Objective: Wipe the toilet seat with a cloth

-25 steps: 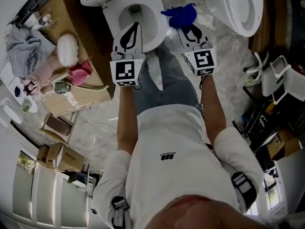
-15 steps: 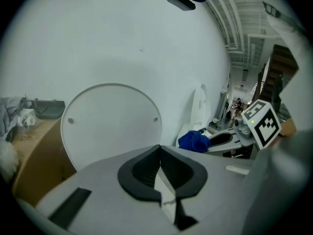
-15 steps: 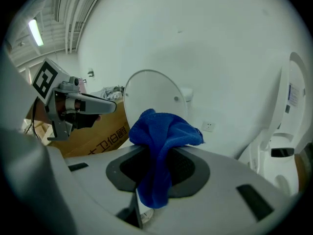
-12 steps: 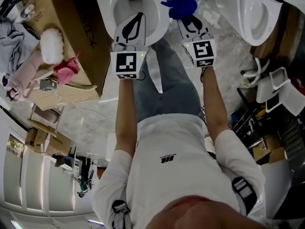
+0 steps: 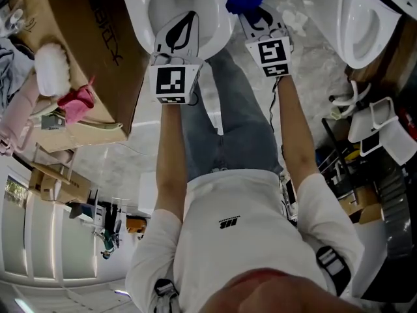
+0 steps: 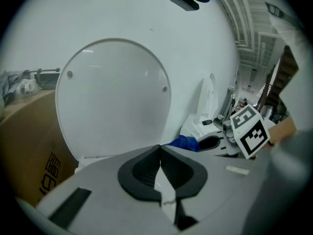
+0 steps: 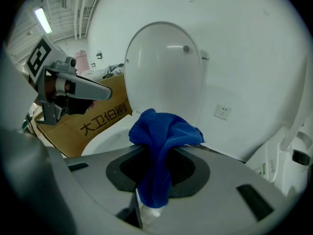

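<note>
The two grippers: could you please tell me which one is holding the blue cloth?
The right gripper, its jaws shut on the blue cloth; the left gripper is shut with nothing between its jaws.

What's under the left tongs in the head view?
The open toilet bowl, nothing in the part that shows. The left tongs, shut and empty, cover its near side and front rim; that part can't be checked.
</note>
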`<act>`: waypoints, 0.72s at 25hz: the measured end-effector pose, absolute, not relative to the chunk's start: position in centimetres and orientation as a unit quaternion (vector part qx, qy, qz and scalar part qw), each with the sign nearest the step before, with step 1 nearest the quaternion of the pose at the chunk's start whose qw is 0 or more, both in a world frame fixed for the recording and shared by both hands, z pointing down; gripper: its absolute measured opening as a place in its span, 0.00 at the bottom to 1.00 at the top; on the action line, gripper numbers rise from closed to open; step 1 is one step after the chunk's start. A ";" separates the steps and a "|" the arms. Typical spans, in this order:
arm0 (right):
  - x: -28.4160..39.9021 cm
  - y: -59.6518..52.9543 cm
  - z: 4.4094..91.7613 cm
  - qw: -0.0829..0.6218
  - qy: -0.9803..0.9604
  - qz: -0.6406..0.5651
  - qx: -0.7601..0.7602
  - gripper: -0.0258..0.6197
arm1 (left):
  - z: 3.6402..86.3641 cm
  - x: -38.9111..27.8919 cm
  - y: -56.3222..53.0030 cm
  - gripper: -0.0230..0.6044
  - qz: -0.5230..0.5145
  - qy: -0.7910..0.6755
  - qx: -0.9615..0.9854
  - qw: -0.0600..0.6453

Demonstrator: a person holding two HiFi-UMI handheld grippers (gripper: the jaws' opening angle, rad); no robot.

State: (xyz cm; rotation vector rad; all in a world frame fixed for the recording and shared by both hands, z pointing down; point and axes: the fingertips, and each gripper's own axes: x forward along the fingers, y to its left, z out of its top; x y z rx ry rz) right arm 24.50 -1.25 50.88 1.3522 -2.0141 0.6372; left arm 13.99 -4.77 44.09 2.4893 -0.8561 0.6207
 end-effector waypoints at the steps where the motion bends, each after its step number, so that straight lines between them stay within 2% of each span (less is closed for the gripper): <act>1: 24.5 -1.3 51.8 0.318 -0.764 0.241 0.507 0.19 | 44.8 14.0 -4.8 0.05 0.226 -0.310 0.897 0.219; 11: 24.5 -1.3 59.6 0.382 -0.767 0.236 0.458 0.19 | 50.3 14.0 -4.2 0.05 0.235 -0.310 0.889 0.242; 18: 23.6 -1.7 63.5 0.400 -0.771 0.239 0.435 0.19 | 53.3 14.0 -3.7 0.05 0.242 -0.311 0.883 0.254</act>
